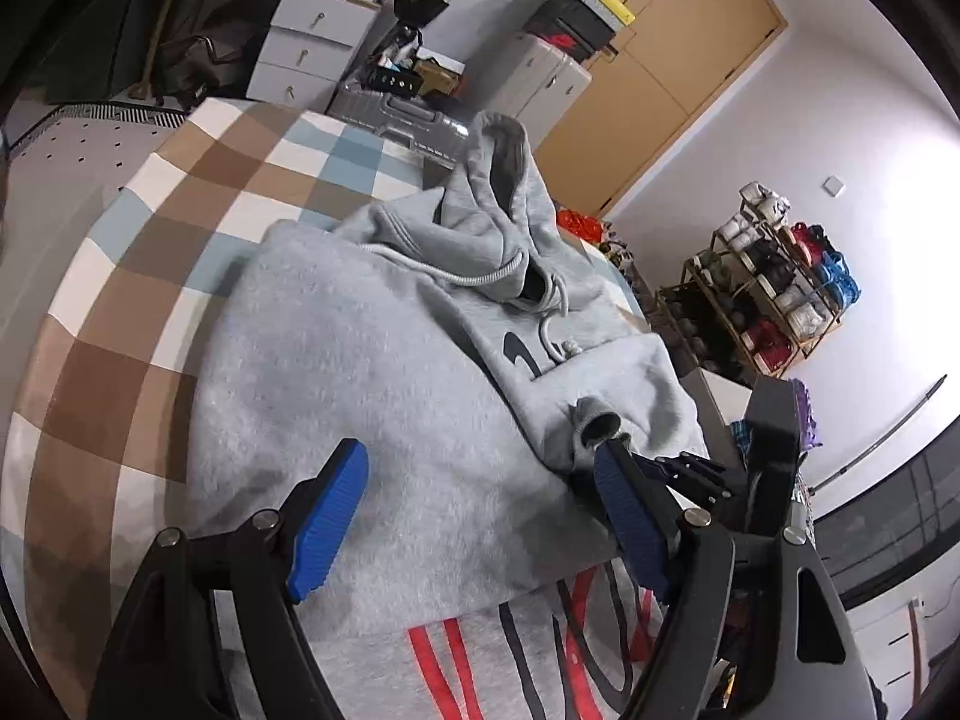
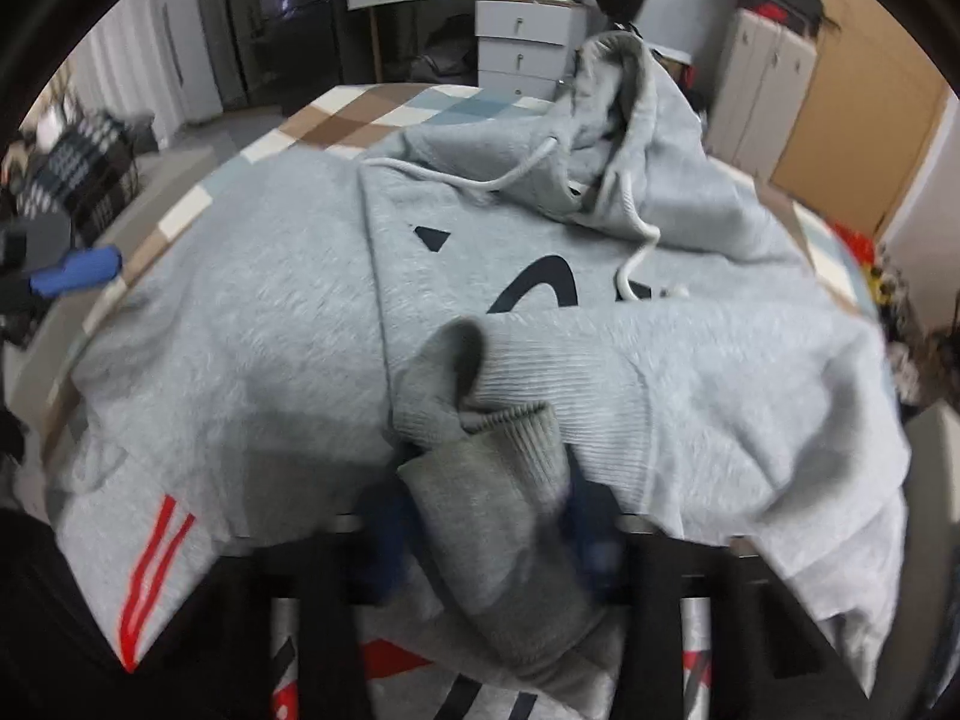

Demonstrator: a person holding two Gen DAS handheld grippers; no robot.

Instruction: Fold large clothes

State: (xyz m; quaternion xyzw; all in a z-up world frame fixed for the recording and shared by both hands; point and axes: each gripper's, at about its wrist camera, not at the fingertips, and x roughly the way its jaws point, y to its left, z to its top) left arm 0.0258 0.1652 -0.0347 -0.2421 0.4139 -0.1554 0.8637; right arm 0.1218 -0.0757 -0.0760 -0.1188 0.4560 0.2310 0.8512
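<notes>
The soft, bulky hoodie (image 2: 252,324) drapes; right claw (image 2: 489,531) pinches its ribbed cuff (image 2: 510,450), left claw (image 1: 480,516) gapes empty.

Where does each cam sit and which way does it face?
Left wrist: on the left gripper, angled down over the grey fleece hoodie on the checked bedspread; its blue-padded jaws stand apart.
Right wrist: on the right gripper, angled down at the hoodie's ribbed grey cuff held between its blurred jaws.
Shared: hoodie, bedspread, white drawer unit.
</notes>
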